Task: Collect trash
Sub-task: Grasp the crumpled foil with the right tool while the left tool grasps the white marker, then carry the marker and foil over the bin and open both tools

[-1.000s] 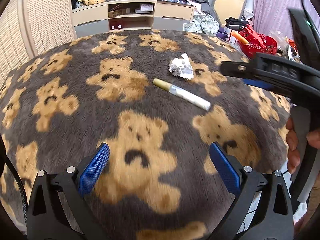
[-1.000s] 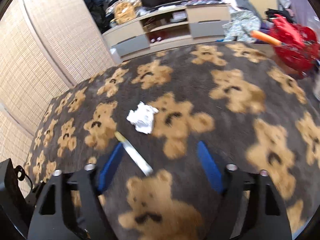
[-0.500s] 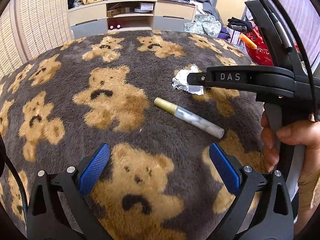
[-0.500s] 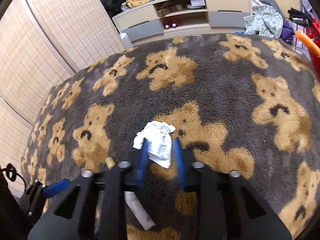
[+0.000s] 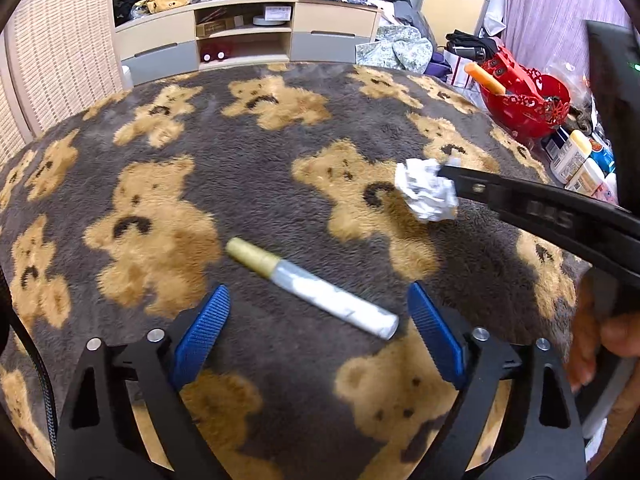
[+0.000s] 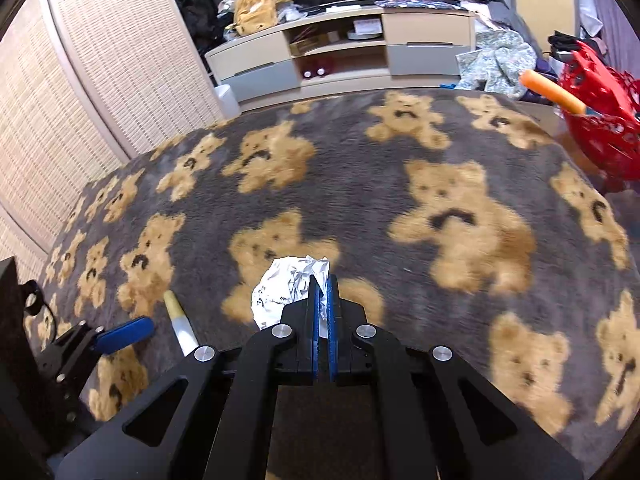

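Observation:
A crumpled white paper ball (image 6: pixel 286 290) is pinched in my right gripper (image 6: pixel 323 292), whose blue pads are shut on its right edge; it also shows in the left wrist view (image 5: pixel 426 190) at the tip of the right gripper's black finger. A white tube with a gold cap (image 5: pixel 312 287) lies on the grey teddy-bear blanket (image 5: pixel 248 184), slanting between the open blue pads of my left gripper (image 5: pixel 318 320). The tube also shows in the right wrist view (image 6: pixel 181 322), beside the left gripper's blue pad (image 6: pixel 126 334).
A red openwork basket (image 5: pixel 524 100) with an orange stick stands past the blanket's right edge, with bottles (image 5: pixel 576 160) beside it. A beige TV cabinet (image 5: pixel 248 40) stands at the back. A woven screen (image 6: pixel 100 80) lines the left side.
My right gripper has shut fully on the paper ball and lifted it slightly. My left gripper has moved forward, so the tube now lies between its open pads.

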Motion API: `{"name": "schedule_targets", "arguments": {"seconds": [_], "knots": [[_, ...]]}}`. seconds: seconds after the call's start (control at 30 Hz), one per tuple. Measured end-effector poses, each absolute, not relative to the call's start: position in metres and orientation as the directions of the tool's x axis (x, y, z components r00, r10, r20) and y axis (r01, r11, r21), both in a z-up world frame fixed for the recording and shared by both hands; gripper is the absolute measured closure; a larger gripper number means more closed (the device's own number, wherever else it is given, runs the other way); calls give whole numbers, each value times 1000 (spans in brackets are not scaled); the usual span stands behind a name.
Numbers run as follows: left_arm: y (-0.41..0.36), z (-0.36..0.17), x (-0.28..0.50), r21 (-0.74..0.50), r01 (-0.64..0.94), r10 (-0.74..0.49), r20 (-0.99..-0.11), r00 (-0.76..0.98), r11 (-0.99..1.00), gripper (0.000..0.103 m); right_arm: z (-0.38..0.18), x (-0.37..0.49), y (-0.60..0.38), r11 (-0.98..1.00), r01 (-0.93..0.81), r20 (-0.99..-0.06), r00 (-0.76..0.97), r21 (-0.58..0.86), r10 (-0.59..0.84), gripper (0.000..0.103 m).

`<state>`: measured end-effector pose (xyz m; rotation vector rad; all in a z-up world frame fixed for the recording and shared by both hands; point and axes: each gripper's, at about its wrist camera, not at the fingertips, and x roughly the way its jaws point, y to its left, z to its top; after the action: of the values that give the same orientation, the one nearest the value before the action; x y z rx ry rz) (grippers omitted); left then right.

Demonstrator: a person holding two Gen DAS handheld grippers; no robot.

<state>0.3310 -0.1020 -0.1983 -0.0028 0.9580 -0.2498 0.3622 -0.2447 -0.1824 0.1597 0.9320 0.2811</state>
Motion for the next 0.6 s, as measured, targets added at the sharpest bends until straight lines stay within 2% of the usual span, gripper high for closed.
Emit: {"name": "schedule_targets", "arguments": {"seconds": [0.1, 0.23, 0.27, 0.33, 0.4, 0.5, 0.6], "knots": [[-112, -208, 334, -97, 220, -202, -825, 527, 971, 18, -182, 354, -253, 948, -165, -763, 563, 272, 317, 98], [-120, -213, 326, -1, 258, -149, -819, 554, 966, 18, -187, 343, -254, 946, -175, -767, 555, 273, 323, 98], [-117, -213, 325, -3, 260, -153, -814, 560, 966, 21, -188, 340, -253, 947, -177, -769, 553, 268, 321, 98], [-110, -210, 323, -5, 255, -154, -807, 569, 967, 33, -191, 334, -253, 947, -178, -771, 549, 269, 322, 98], [-103, -208, 323, -6, 244, -149, -805, 574, 970, 55, -194, 328, -253, 946, -178, -774, 543, 272, 325, 98], [-90, -206, 321, -12, 234, -148, -806, 573, 972, 77, -195, 317, -250, 945, -183, -774, 542, 272, 327, 98], [-78, -205, 315, -15, 235, -149, -813, 563, 972, 88, -192, 305, -247, 941, -193, -767, 544, 280, 340, 98]]}}
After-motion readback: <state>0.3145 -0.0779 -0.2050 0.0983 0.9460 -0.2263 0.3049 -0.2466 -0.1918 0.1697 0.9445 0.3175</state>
